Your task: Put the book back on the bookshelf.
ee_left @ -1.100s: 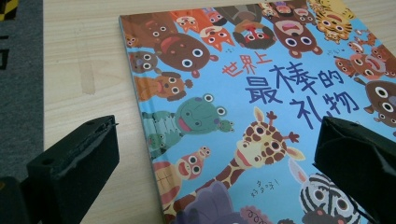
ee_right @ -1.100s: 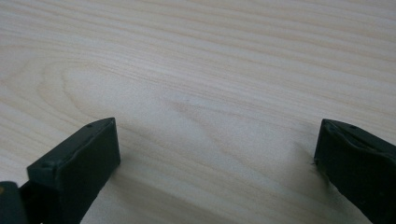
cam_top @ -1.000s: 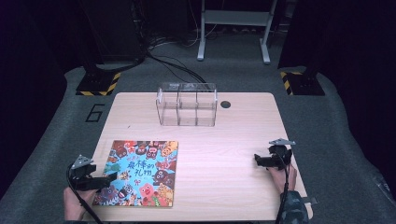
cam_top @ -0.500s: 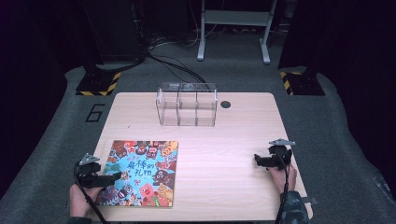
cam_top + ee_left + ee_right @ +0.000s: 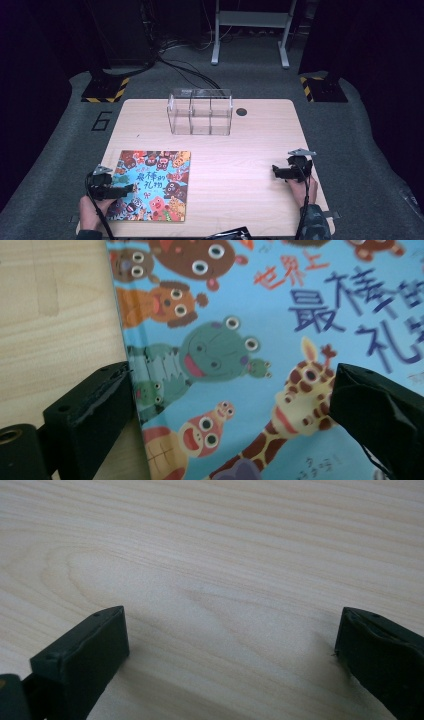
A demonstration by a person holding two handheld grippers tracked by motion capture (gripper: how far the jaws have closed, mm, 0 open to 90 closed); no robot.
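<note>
A colourful picture book [image 5: 152, 184] with cartoon animals lies flat at the front left of the wooden table [image 5: 240, 150]. My left gripper [image 5: 125, 189] is over the book's left edge, open. In the left gripper view its jaws straddle the book cover [image 5: 235, 340]: one jaw sits at the book's edge, the other over the cover. My right gripper [image 5: 276, 171] rests low at the front right, open, with bare wood [image 5: 225, 580] between its jaws.
A clear plastic box [image 5: 200, 112] with compartments stands at the back middle of the table. A small black hole [image 5: 242, 112] sits in the tabletop to its right. Cables and stand legs lie on the floor behind.
My left gripper has moved right, from beside the book's left edge to over the cover. The right gripper has stayed in place.
</note>
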